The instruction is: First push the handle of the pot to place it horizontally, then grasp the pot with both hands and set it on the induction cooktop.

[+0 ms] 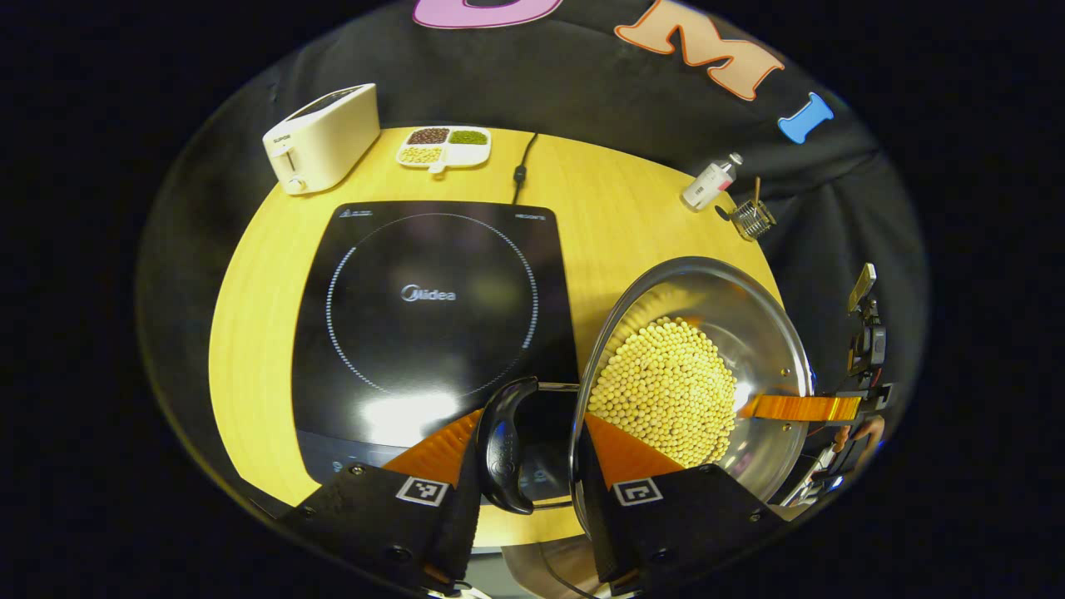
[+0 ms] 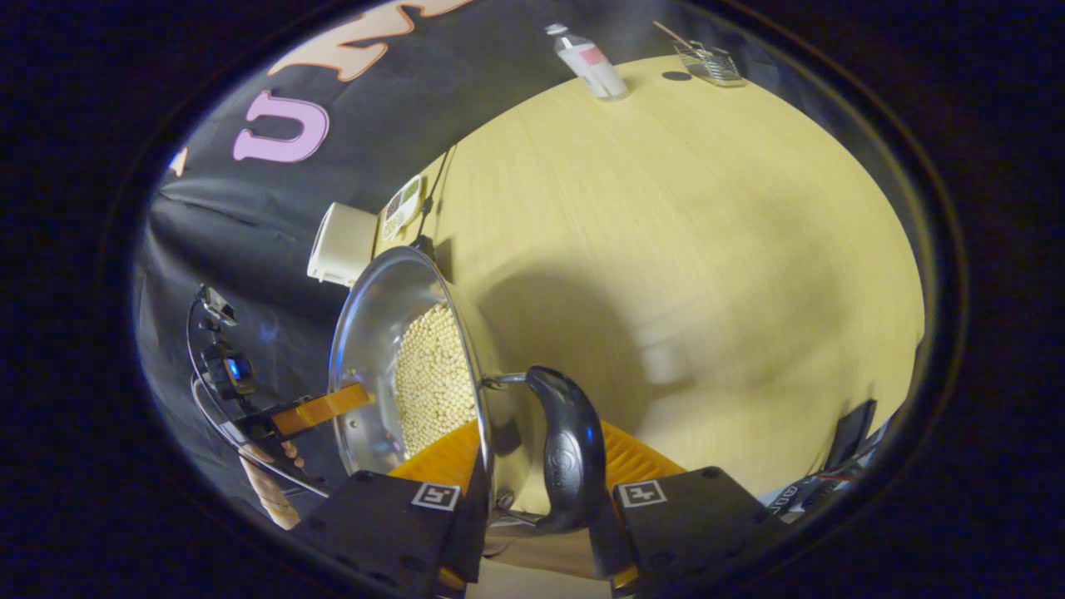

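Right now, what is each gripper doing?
Left gripper: shut on the pot, at its near handle.
Right gripper: shut on the pot's other handle.

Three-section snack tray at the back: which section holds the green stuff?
On the white tray beside the toaster, the green filling is in the back section farther from the toaster; dark brown fills the one beside it, pale yellow the front.

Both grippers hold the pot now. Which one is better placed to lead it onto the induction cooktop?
Left. The left gripper holds the pot at the handle beside the induction cooktop, which lies directly ahead of it. The right gripper holds the opposite side, over bare table.
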Motion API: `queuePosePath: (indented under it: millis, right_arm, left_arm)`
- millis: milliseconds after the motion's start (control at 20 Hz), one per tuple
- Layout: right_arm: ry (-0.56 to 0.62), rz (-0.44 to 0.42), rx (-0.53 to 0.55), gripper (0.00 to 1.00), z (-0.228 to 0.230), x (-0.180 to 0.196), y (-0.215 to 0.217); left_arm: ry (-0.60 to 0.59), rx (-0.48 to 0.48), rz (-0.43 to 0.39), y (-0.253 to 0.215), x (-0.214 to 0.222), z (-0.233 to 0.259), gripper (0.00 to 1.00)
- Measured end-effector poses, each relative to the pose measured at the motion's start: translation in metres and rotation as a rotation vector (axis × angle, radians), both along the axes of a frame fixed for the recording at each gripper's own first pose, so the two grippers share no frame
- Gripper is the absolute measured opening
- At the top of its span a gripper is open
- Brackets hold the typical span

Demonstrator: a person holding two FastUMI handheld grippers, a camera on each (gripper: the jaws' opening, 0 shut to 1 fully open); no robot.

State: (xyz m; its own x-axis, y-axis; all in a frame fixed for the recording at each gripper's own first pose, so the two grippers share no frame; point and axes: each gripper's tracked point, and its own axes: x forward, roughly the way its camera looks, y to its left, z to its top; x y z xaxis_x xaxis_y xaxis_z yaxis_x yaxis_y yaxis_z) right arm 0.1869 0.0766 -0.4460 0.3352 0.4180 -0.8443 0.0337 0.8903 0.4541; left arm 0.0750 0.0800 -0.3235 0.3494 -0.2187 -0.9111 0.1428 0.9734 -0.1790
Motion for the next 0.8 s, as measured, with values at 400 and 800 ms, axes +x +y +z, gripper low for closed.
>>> queuePosePath:
  millis: [400,800]
  right_arm:
    - [-0.030,0.003,-0.006,0.48,-0.002,0.007,0.012]
    - [-0.053,0.054,-0.011,0.54,-0.007,0.017,0.014]
  left_arm:
    - [-0.013,0.015,0.015,0.080,0.013,0.001,0.57]
    - [-0.094,0.066,0.048,0.145,0.044,0.007,0.57]
